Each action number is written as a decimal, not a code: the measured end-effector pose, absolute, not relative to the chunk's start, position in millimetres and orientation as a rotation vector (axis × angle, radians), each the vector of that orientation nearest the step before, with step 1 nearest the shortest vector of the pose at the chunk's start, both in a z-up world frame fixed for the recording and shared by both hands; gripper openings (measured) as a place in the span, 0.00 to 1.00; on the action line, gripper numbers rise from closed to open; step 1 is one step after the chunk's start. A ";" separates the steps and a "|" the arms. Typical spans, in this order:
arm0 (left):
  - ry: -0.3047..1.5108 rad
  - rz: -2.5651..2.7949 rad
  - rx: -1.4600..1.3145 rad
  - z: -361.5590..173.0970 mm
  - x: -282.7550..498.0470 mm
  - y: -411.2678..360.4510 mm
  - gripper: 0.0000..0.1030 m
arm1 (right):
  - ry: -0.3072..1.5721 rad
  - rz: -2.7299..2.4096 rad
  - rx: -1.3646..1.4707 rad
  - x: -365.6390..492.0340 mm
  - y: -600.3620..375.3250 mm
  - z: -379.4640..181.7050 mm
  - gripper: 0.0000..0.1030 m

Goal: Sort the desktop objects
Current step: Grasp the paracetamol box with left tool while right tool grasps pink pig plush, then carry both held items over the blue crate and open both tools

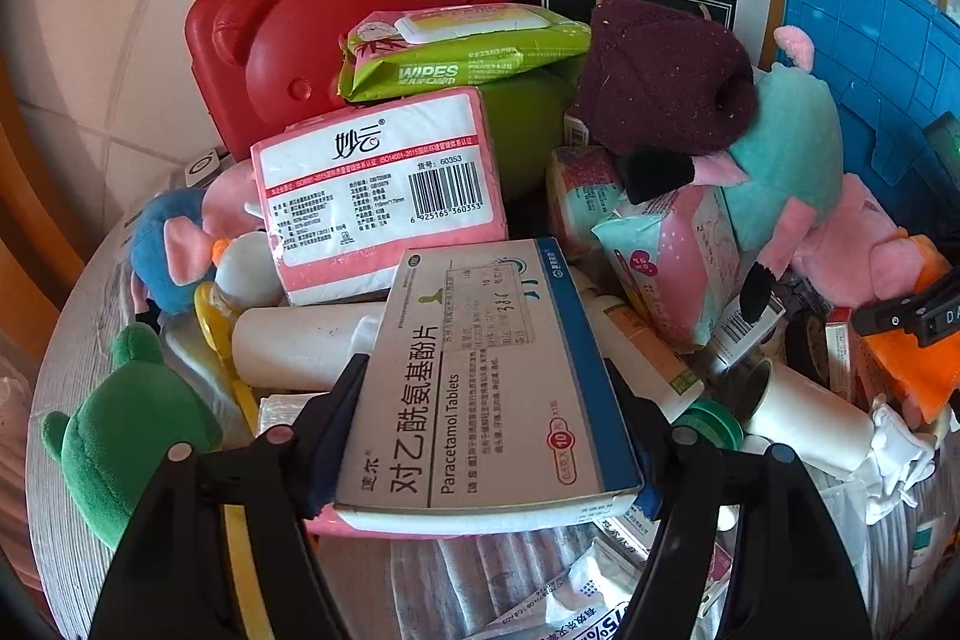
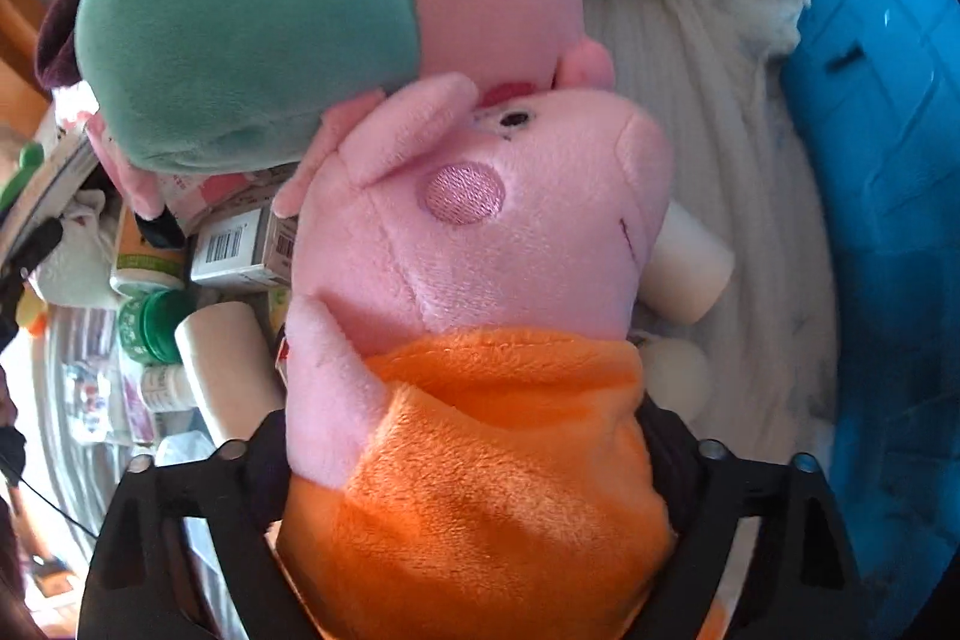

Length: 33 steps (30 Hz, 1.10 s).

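A white and blue Paracetamol tablet box [image 1: 480, 340] lies tilted on top of the cluttered pile, and my left gripper [image 1: 486, 388] is shut on it, one pad on each long side. In the right wrist view a pink pig plush in an orange dress [image 2: 480, 280] lies on the white cloth-covered table [image 2: 708, 88]. My right gripper [image 2: 468, 430] straddles the orange body, with both fingers pressed into the plush. The pig's head points away from that gripper. The same pig [image 1: 864, 250] shows at the right edge of the left wrist view.
A red bear-shaped case [image 1: 336, 10], a green wipes pack [image 1: 462, 52] and a pink tissue pack [image 1: 378, 184] stand behind the box. A teal-dressed pig plush [image 2: 240, 34] touches the orange pig's head. A blue crate [image 2: 888, 160] walls the right side. A green frog plush [image 1: 126, 430] lies left.
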<state>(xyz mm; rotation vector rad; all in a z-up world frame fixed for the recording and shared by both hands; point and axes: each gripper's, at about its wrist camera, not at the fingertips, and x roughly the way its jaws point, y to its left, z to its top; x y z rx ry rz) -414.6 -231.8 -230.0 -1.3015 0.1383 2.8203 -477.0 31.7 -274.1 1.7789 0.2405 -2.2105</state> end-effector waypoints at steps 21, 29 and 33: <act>0.238 2.882 -0.964 -144.5 -328.9 -214.3 0.68 | 0.156 -2.597 1.282 -362.1 40.4 -160.7 0.72; 0.321 2.775 -0.666 -74.7 -309.1 -166.2 0.68 | 0.008 -2.769 1.054 -313.5 52.5 -96.7 0.72; 0.320 2.666 -0.522 -44.8 -304.9 -125.1 0.68 | -0.074 -2.886 0.940 -288.2 79.7 -54.4 0.72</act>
